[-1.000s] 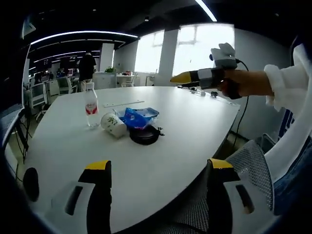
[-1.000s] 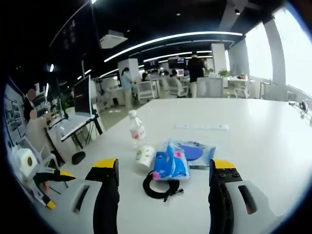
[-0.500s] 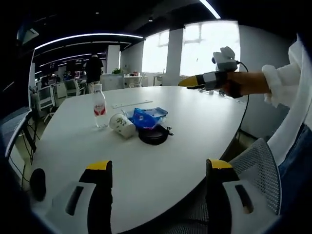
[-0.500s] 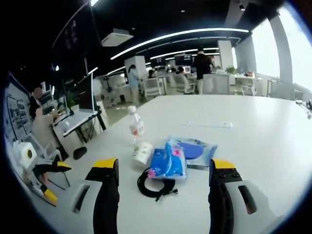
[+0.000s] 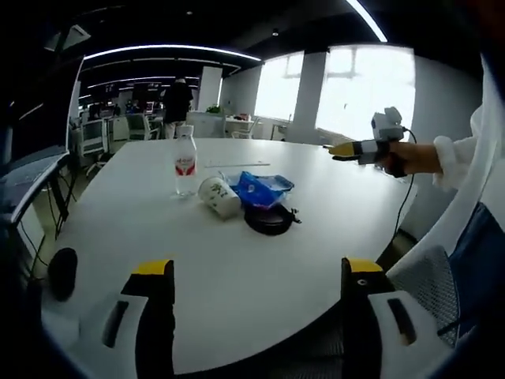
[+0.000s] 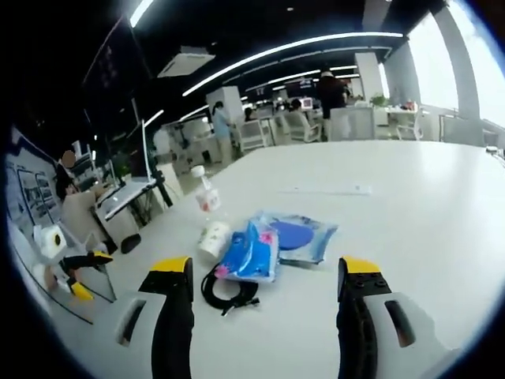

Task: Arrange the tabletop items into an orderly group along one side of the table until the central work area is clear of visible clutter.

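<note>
Several items cluster mid-table on the white table. A clear water bottle stands upright, and beside it a paper cup lies on its side. A blue tissue pack leans against a blue pouch, with a black coiled cable just in front. My left gripper is open and empty over the near edge; it shows small as the left gripper. My right gripper is open and empty above the table, seen as the right gripper in a hand.
A thin white strip lies flat beyond the cluster. A grey mesh chair stands at the table's near right edge. Desks, chairs and standing people fill the office behind. Bare tabletop surrounds the cluster.
Both cameras have shifted: the left view has swung so the cluster sits more to the right, and the right gripper looks smaller and farther right. The items on the table have not moved.
</note>
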A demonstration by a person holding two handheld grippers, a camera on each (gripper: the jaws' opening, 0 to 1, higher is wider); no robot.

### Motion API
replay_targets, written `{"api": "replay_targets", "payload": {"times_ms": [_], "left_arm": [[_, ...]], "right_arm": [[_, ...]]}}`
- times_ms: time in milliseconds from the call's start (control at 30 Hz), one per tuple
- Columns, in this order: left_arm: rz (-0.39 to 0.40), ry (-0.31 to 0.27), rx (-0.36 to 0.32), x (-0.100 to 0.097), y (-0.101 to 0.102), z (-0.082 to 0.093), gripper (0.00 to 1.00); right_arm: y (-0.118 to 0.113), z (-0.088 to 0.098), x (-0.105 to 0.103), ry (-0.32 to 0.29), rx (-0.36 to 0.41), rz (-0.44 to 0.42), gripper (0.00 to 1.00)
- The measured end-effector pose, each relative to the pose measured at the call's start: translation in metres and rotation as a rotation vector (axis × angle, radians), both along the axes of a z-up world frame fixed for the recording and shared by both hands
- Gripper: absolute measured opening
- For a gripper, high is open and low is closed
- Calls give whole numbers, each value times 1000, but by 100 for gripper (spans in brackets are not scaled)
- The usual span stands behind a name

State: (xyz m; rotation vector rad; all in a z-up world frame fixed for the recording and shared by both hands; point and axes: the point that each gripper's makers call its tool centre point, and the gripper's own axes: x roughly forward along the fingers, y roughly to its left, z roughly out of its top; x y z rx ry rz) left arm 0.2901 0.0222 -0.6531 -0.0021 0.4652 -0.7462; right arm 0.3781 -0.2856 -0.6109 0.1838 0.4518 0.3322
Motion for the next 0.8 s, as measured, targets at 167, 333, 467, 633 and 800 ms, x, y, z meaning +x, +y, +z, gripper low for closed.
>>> {"api": "replay_targets", "payload": {"times_ms": [167, 333, 467, 633, 800], "left_arm": [[16, 18, 9, 3, 1, -6, 95], [26, 21, 17, 3, 2, -8, 97], [37, 28, 24, 4, 3, -9, 97], [66, 68, 13, 8, 6, -14, 97], [104, 67, -3, 13, 12, -10, 99]], "right_arm": [[-20, -4, 0, 9, 14, -11, 73], [-35, -7, -1, 20, 18, -15, 72], [-42, -13, -4, 32, 14, -10, 71], [-50, -23, -8, 54, 28, 1, 71], [-57, -25, -12, 57, 65, 12, 73]]}}
